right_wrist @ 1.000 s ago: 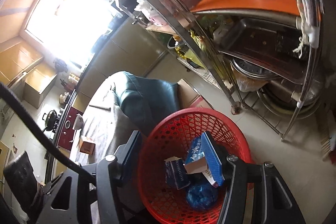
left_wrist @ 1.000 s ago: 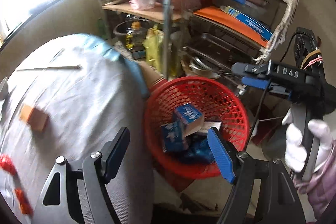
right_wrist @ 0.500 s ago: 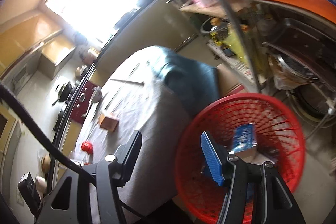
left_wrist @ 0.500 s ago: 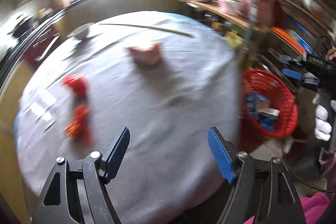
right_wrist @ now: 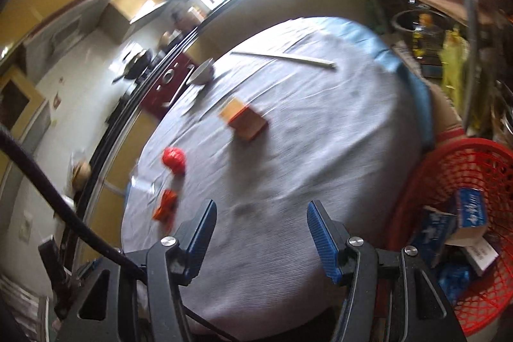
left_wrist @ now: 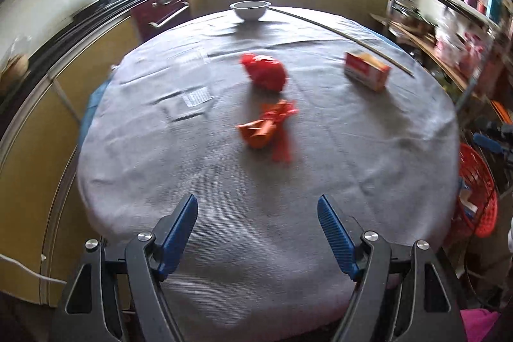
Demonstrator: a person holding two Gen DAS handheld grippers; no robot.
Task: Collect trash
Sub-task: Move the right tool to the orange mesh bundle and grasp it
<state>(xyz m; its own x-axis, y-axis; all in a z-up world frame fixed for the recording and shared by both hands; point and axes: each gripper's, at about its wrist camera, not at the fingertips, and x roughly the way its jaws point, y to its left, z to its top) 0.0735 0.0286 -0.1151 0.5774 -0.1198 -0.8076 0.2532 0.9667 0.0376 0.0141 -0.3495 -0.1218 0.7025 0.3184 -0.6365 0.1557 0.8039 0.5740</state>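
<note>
A kitchen with a bright window surrounds the round desk (left_wrist: 224, 181) under its grey cloth, where a white bowl (left_wrist: 250, 10) sits at the far edge beside a long thin stick (left_wrist: 346, 36). My left hand-held gripper (left_wrist: 256, 233) hangs released over the near edge with nothing between its blue pads, facing a crumpled red wrapper (left_wrist: 265, 71), an orange wrapper (left_wrist: 267, 128) just in front of it, and an orange carton (left_wrist: 367, 70) off to the right. My right hand-held gripper (right_wrist: 261, 237) is likewise spread and empty above the cloth, with the red basket (right_wrist: 461, 169) beside the desk holding blue cartons (right_wrist: 449, 223).
</note>
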